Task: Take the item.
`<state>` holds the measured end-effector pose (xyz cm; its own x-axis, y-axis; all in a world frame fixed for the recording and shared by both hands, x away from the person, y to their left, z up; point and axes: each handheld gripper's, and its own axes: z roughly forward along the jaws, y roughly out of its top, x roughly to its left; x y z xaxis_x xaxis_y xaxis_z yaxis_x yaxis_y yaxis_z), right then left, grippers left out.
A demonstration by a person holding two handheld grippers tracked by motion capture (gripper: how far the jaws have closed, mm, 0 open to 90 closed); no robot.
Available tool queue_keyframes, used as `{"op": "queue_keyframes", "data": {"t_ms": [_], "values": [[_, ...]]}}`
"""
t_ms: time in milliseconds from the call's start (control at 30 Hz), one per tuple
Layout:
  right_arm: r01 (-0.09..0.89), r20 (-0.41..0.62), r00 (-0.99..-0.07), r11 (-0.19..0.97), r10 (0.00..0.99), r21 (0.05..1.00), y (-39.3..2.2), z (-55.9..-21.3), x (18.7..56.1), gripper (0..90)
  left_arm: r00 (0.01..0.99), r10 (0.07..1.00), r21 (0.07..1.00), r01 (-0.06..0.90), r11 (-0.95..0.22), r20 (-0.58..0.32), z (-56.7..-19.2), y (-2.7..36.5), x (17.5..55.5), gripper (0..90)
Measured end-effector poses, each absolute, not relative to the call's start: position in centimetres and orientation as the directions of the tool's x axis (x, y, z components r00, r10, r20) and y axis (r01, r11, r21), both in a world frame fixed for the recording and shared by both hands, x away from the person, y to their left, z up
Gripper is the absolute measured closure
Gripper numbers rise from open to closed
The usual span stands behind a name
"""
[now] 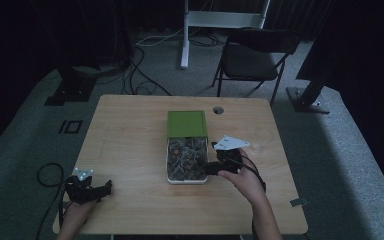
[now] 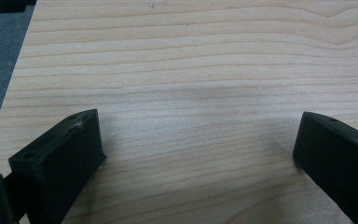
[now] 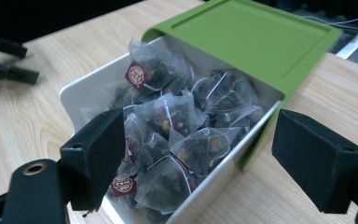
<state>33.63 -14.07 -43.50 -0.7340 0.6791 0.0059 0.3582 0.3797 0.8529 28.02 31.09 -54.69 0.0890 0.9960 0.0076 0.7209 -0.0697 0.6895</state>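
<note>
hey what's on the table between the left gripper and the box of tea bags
Nothing: in the high view, only bare wood of the table lies between the left gripper and the white box of tea bags.

Left tool (image 1: 105,189) rests low with jaws wide apart; right tool (image 1: 211,168) hovers, jaws spread

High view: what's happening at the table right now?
A person holds a gripper in each hand at a wooden table. The right gripper, jaws open, is at the right side of a white box full of tea bags; one jaw is over the bags, nothing gripped. The box's green lid is slid partway back. The left gripper is open over bare wood near the table's front left corner.
</note>
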Motion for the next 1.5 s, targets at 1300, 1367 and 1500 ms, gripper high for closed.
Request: {"op": "queue_keyframes", "data": {"t_ms": [1300,1367,1500], "values": [[0.317,-0.012,-0.837,0.503,0.547,0.804,-6.8,-43.5,37.7,24.4,0.090,0.996,0.689,0.721,-0.072,0.009,-54.7,31.1,28.0,2.0],[0.321,-0.018,-0.834,0.511,0.552,0.797,-6.5,-43.5,37.9,24.7,0.095,0.995,0.689,0.721,-0.075,0.009,-54.7,31.1,28.0,2.0],[0.327,-0.033,-0.834,0.543,0.550,0.774,-6.1,-43.7,38.2,26.3,0.098,0.995,0.689,0.721,-0.077,0.009,-54.7,31.2,28.0,2.0]]}}
